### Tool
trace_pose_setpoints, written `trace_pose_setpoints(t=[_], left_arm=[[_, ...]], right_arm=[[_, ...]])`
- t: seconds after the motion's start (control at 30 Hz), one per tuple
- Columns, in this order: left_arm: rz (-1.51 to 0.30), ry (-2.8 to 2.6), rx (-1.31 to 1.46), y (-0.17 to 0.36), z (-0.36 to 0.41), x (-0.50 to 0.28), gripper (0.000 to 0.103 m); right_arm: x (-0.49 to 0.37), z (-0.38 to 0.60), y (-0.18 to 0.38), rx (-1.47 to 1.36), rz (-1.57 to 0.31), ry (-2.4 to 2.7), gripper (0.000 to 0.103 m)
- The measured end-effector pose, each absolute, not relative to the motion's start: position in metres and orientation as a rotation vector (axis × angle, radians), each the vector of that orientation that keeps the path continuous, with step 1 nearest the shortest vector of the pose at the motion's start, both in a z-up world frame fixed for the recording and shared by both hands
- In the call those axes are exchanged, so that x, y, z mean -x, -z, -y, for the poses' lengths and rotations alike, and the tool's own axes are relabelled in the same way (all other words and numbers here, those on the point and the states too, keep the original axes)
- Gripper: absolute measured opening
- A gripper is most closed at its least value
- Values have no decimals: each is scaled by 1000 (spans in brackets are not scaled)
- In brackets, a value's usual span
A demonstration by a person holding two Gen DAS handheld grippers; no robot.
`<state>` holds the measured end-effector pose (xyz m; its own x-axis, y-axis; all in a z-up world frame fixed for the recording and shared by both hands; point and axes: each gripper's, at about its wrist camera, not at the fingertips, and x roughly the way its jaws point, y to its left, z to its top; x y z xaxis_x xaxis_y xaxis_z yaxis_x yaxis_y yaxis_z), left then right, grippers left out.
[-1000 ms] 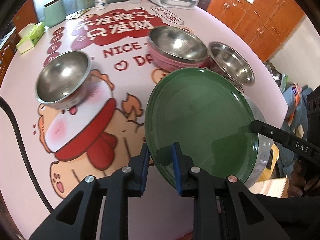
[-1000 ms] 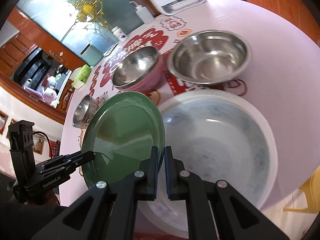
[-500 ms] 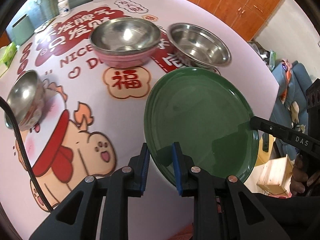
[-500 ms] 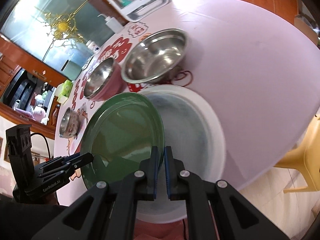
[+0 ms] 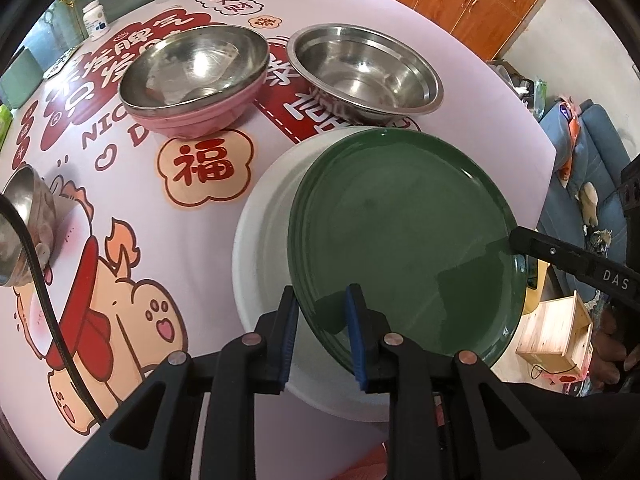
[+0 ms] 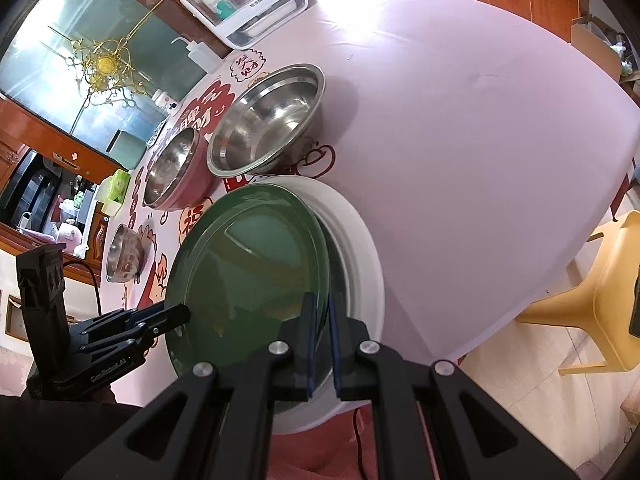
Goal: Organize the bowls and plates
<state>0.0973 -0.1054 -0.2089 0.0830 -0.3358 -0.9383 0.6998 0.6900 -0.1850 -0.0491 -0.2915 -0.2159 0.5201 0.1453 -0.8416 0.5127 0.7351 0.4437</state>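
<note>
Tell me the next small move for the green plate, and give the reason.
Probably lower it straight down into the white basin. The green plate hangs tilted over the basin, its rim pinched on opposite sides by the left gripper and the right gripper. It already overlaps most of the basin's opening, so levelling and lowering look like all that remains before release.
</note>
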Motion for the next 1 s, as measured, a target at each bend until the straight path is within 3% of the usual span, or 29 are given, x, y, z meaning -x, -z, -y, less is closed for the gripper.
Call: trace_pose_setpoints(t=[0.77,0.93,1.0], left_arm=[[-1281,808,-398,212,108,-96,22],[-1249,841,-401,205,105,-90,24],[-1236,850,-410,203,104,-87,24]], right_arm=[[45,290,213,-734,-1030,263,10],[46,287,211,-719,-1014,288,34],[46,287,208,-720,-997,295,34]])
